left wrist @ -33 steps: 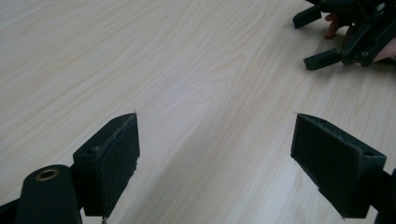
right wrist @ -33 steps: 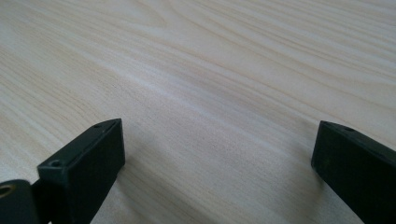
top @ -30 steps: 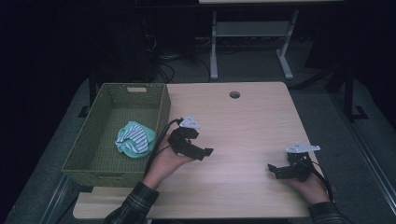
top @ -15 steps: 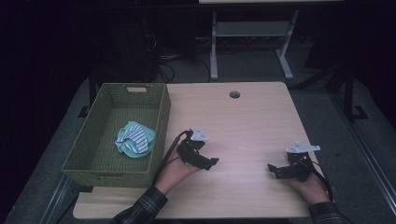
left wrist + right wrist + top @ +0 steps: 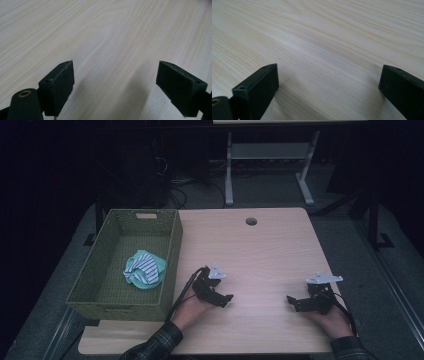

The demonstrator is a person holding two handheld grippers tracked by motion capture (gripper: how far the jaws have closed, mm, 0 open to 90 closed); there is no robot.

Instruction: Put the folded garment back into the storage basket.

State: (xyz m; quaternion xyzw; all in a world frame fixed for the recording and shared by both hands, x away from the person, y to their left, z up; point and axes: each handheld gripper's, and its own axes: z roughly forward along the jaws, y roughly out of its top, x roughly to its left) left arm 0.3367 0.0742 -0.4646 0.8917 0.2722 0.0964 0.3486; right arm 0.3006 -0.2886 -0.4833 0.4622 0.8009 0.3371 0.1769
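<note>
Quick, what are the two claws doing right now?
Left claw: open, holding nothing, over the table.
Right claw: open, holding nothing.

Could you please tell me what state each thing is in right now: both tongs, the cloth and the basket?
Left tongs: open, holding nothing, low over the table.
Right tongs: open, holding nothing, low over the table.
Striped cloth: crumpled, lying inside the basket.
Green woven basket: upright, no lid, at the table's left edge, holding the cloth.
</note>
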